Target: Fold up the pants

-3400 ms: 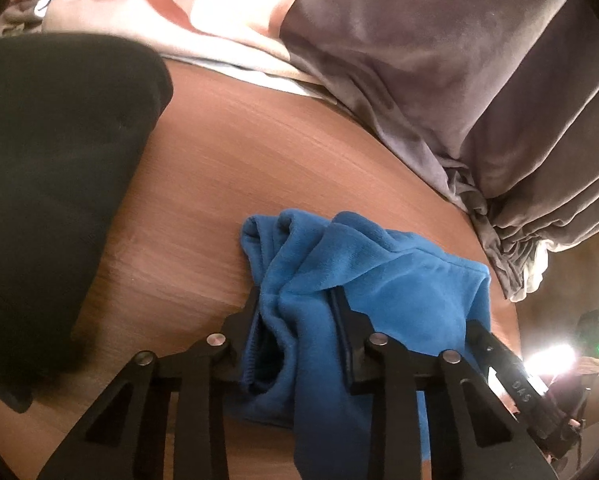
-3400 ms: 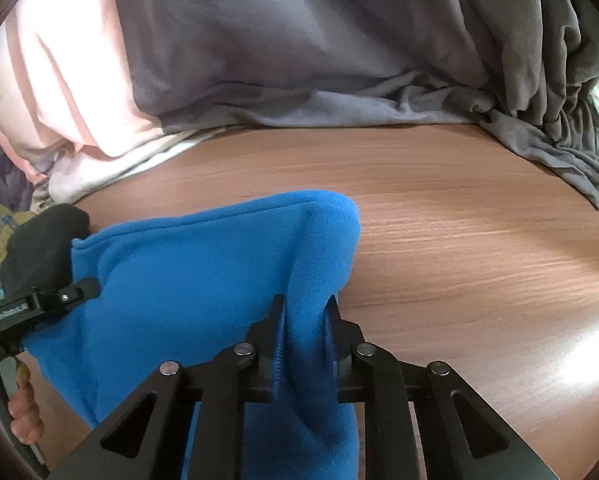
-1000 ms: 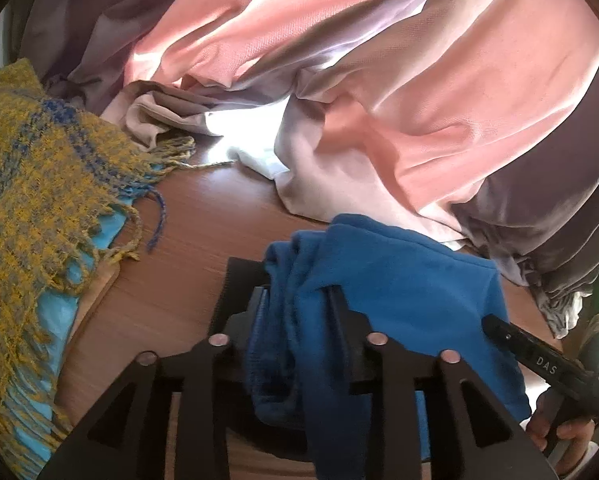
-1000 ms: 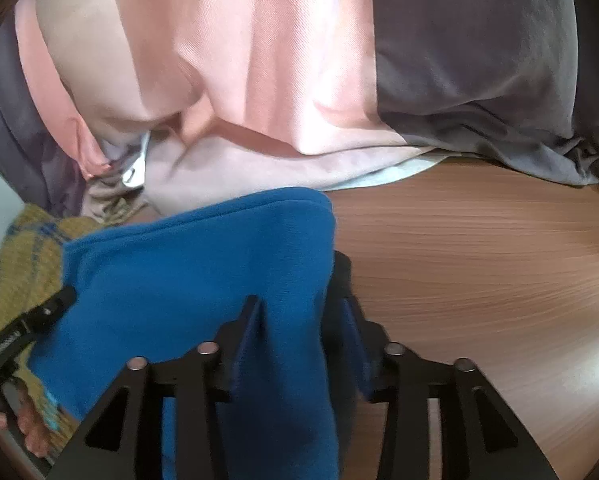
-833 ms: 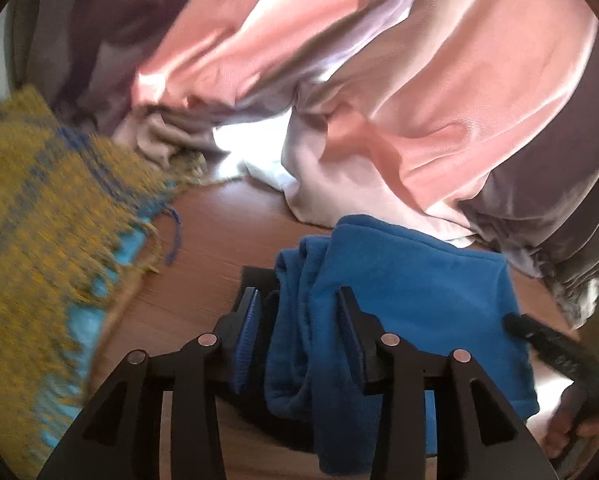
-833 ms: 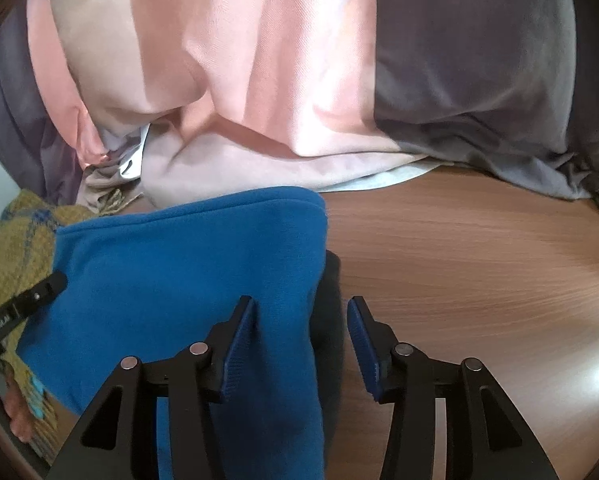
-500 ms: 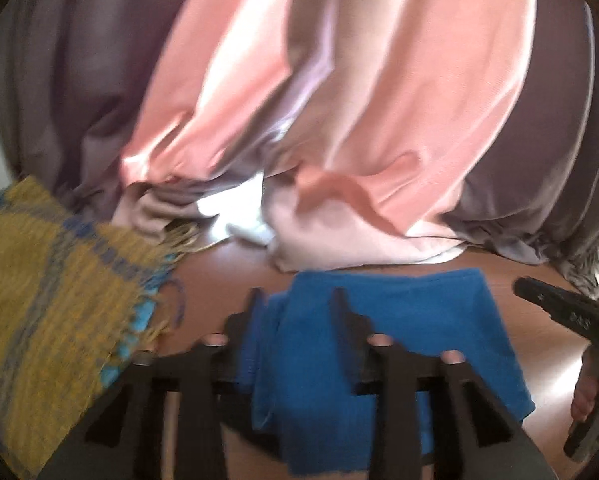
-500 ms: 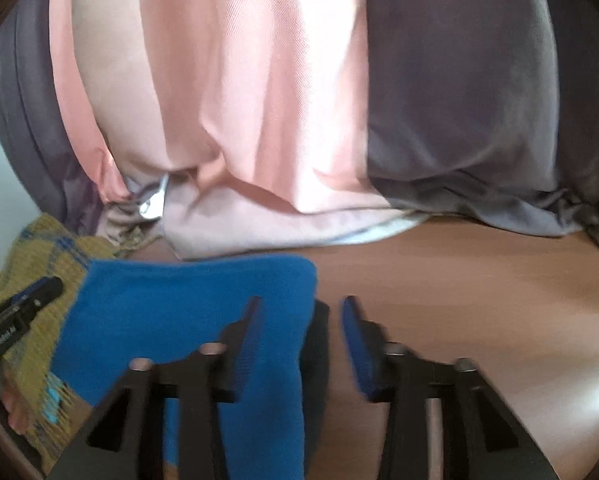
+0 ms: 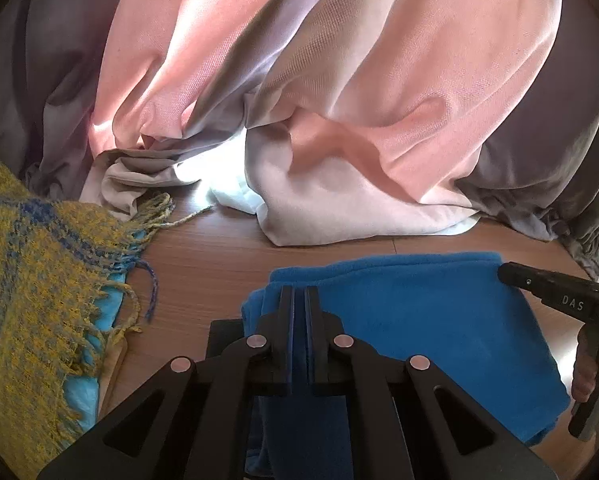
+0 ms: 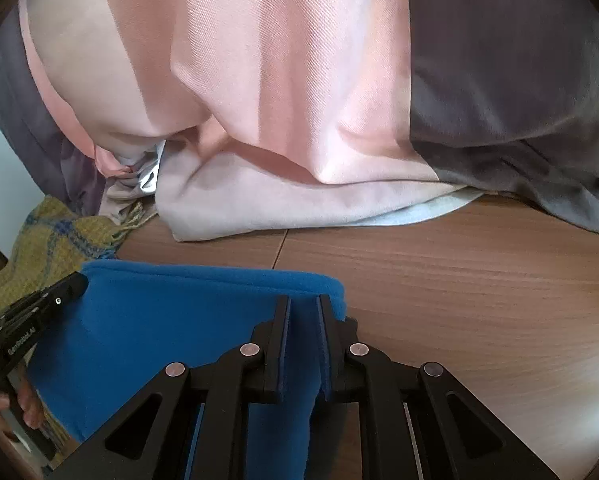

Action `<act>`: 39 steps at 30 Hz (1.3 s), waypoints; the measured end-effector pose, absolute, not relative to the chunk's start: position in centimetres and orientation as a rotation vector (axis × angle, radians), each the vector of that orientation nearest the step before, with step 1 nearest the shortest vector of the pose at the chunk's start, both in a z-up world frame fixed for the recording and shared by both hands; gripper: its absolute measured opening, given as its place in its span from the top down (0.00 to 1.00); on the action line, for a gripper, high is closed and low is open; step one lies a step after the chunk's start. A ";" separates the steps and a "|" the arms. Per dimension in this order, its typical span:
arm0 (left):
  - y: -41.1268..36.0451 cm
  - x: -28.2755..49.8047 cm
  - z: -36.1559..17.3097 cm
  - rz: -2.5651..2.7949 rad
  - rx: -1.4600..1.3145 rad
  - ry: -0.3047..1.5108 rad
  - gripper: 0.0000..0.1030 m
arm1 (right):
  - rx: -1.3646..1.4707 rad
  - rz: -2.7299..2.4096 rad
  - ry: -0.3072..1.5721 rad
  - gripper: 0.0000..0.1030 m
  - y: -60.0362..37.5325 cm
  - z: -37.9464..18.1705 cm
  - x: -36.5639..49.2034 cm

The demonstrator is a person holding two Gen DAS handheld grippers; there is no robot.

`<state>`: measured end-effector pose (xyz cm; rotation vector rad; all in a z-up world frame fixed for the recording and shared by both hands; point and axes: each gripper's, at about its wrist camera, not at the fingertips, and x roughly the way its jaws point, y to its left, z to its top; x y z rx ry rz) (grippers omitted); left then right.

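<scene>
The blue fleece pants (image 9: 419, 320) lie folded in a flat rectangle on the wooden table (image 9: 219, 264). My left gripper (image 9: 299, 290) hovers over their left end, shut, its blue pads together with no cloth between them. In the right wrist view the pants (image 10: 179, 320) stretch to the left. My right gripper (image 10: 302, 299) hangs over their right edge. Its jaws are closing to a narrow gap, through which the cloth below shows; they grip nothing. Each view also catches the other gripper: the right gripper (image 9: 555, 300) and the left gripper (image 10: 39, 312).
A pink and grey curtain (image 9: 379, 120) drapes onto the table along the back. A yellow and blue fringed scarf (image 9: 31, 280) lies at the left. Something flat and black (image 9: 223, 336) sticks out from under the pants. Bare wood (image 10: 479, 280) extends to the right.
Both grippers let go of the pants, drew back and rose slightly. Their jaws opened, then came together again. The pants now lie flat on the table.
</scene>
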<state>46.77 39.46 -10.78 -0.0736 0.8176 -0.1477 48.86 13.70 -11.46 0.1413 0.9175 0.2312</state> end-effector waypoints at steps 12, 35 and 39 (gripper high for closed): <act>38.3 41.1 -6.3 -0.049 0.034 0.752 0.59 | -0.036 0.103 0.803 0.82 12.8 -7.4 43.4; 28.4 24.9 1.2 -0.177 0.069 0.594 0.24 | 0.050 0.127 0.623 0.32 8.8 0.2 24.5; 26.8 22.8 1.1 -0.190 0.062 0.595 0.24 | 0.037 0.137 0.608 0.32 7.7 0.7 22.0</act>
